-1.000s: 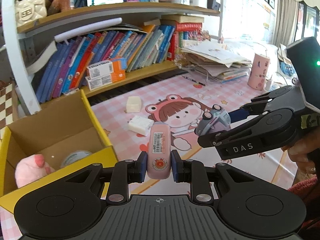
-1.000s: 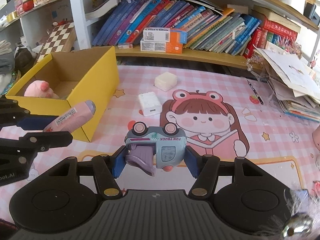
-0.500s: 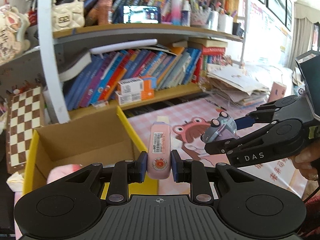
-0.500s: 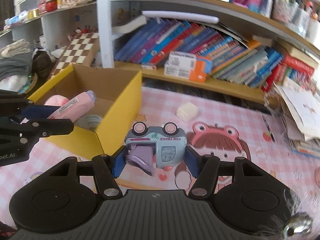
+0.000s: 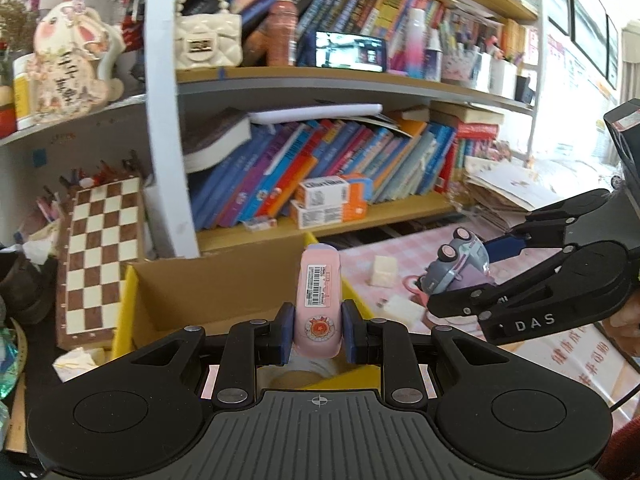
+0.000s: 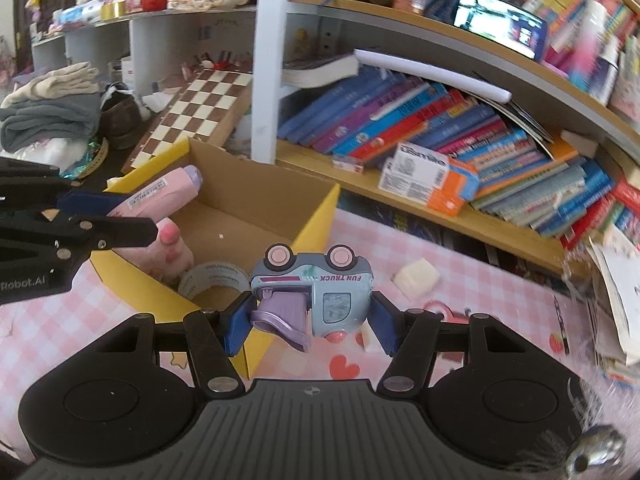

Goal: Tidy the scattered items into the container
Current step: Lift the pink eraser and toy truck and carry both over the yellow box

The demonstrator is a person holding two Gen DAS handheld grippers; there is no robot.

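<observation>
My left gripper (image 5: 316,332) is shut on a pink tube (image 5: 319,304) with a barcode label, held above the yellow cardboard box (image 5: 224,292). In the right wrist view the pink tube (image 6: 160,196) hangs over the box (image 6: 256,216). My right gripper (image 6: 310,320) is shut on an upside-down blue toy truck (image 6: 316,292) just right of the box's near corner. The truck also shows in the left wrist view (image 5: 460,268). A pink plush (image 6: 172,252) and a tape roll (image 6: 212,280) lie in the box.
Two white blocks (image 6: 416,278) (image 5: 400,308) lie on the pink checked mat (image 6: 460,264). A bookshelf (image 6: 440,208) rises behind the box, a chessboard (image 6: 200,112) leans at its left, and stacked papers (image 6: 616,280) lie at right.
Both grippers have moved left toward the box with their loads. The pink tube now hangs over the box, and the truck has come up beside the box's near corner.
</observation>
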